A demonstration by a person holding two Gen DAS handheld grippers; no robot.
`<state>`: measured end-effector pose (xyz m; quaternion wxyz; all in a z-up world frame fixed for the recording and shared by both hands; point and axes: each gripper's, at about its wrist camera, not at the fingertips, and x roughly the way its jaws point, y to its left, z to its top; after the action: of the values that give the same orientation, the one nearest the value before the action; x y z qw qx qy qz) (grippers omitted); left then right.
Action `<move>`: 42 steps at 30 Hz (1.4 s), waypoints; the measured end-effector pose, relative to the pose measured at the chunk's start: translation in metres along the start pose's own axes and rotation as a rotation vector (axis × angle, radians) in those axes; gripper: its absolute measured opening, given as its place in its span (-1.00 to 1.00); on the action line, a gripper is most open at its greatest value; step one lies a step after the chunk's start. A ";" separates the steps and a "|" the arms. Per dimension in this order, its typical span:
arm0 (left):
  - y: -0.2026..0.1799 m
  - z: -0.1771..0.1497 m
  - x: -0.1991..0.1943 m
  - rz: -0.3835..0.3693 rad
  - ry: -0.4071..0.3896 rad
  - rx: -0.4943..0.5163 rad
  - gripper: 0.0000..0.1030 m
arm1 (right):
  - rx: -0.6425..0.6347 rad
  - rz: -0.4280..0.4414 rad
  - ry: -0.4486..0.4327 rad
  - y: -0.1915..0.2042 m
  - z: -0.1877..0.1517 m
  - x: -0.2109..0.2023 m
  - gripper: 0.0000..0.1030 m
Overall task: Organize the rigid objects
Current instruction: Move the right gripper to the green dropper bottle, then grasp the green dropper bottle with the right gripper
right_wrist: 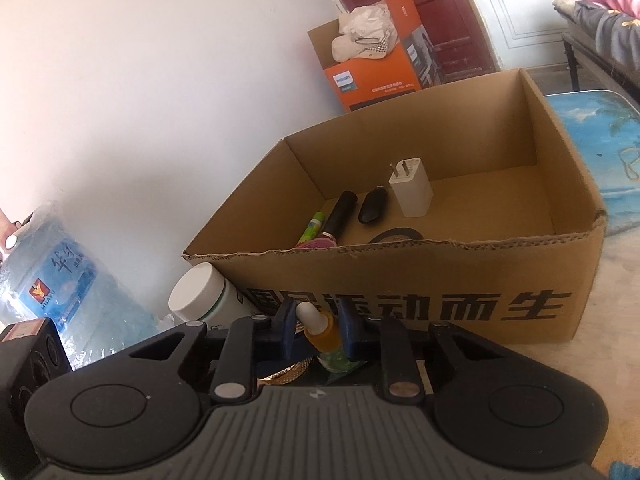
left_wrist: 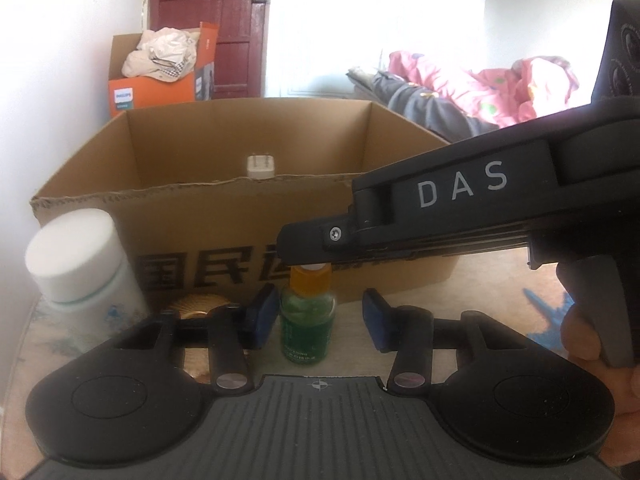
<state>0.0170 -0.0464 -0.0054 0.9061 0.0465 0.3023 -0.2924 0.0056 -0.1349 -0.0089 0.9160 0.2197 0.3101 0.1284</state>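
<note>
So both grippers are on the same little green bottle (left_wrist: 307,320), the one with the orange neck and white tip, standing upright on the table (left_wrist: 500,280) right in front of the big cardboard box (left_wrist: 224,248).

The right gripper (right_wrist: 318,326) is pinched narrow onto the bottle's orange neck, blue pads pressing it from both sides in the right wrist view. In the left wrist view you can see it coming in from 3 o'clock, its tip sitting right over the cap.

The left gripper (left_wrist: 318,322) is lower down around the green body. The pad at 9 o'clock looks like it touches the glass, but the one at 3 o'clock has a visible gap, so it's half closed and not really clamping.

Box contents, from the right wrist view: a white plug adapter (right_wrist: 410,188) standing up near the middle, a black oval fob thing (right_wrist: 373,205) just at its 9 o'clock, then a black tube (right_wrist: 340,212) and a green pen-like stick (right_wrist: 310,229) further toward 8 o'clock. A dark ring-shaped thing (right_wrist: 396,236) lies by the near wall, partly hidden.

Outside the box, a white-lidded jar (left_wrist: 76,264) stands at 9 o'clock of the bottle, and there's something gold and shell-like (left_wrist: 198,306) between them.

Further back, an orange carton (right_wrist: 372,76) has crumpled white cloth in it.
</note>
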 end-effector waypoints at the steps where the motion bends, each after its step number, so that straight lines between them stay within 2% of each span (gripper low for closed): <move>1: -0.002 -0.002 0.000 -0.017 -0.002 -0.003 -0.11 | 0.001 -0.008 0.000 -0.002 -0.001 -0.004 -0.52; 9: -0.015 -0.013 -0.006 -0.133 -0.020 0.001 -0.09 | 0.044 -0.047 -0.014 -0.018 -0.011 -0.033 -0.52; 15: -0.018 -0.014 0.010 -0.059 0.031 0.057 -0.06 | -0.002 -0.091 -0.034 -0.014 -0.015 -0.037 -0.47; 20: -0.023 -0.017 0.024 -0.056 0.070 0.085 -0.10 | -0.035 -0.112 -0.005 -0.011 -0.015 -0.025 -0.47; 22: -0.023 -0.019 0.030 -0.057 0.086 0.081 -0.20 | -0.034 -0.112 -0.001 -0.012 -0.015 -0.022 -0.47; 23: -0.022 -0.019 0.031 -0.061 0.095 0.076 -0.34 | -0.037 -0.112 0.001 -0.012 -0.015 -0.021 -0.47; 24: -0.022 -0.020 0.031 -0.066 0.098 0.069 -0.37 | -0.038 -0.112 0.002 -0.012 -0.015 -0.021 -0.47; 30: -0.030 -0.023 0.017 -0.074 0.121 0.082 -0.38 | -0.039 -0.110 0.013 -0.009 -0.020 -0.030 -0.46; 35: -0.038 -0.023 0.024 -0.056 0.121 0.132 -0.38 | -0.034 -0.123 0.010 -0.013 -0.022 -0.034 -0.46; 42: -0.042 -0.021 0.026 -0.054 0.121 0.149 -0.38 | -0.024 -0.130 0.008 -0.015 -0.021 -0.038 -0.46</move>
<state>-0.0010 -0.0890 -0.0338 0.8721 0.1230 0.3350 -0.3349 -0.0357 -0.1549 -0.0115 0.9238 0.1874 0.3257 0.0731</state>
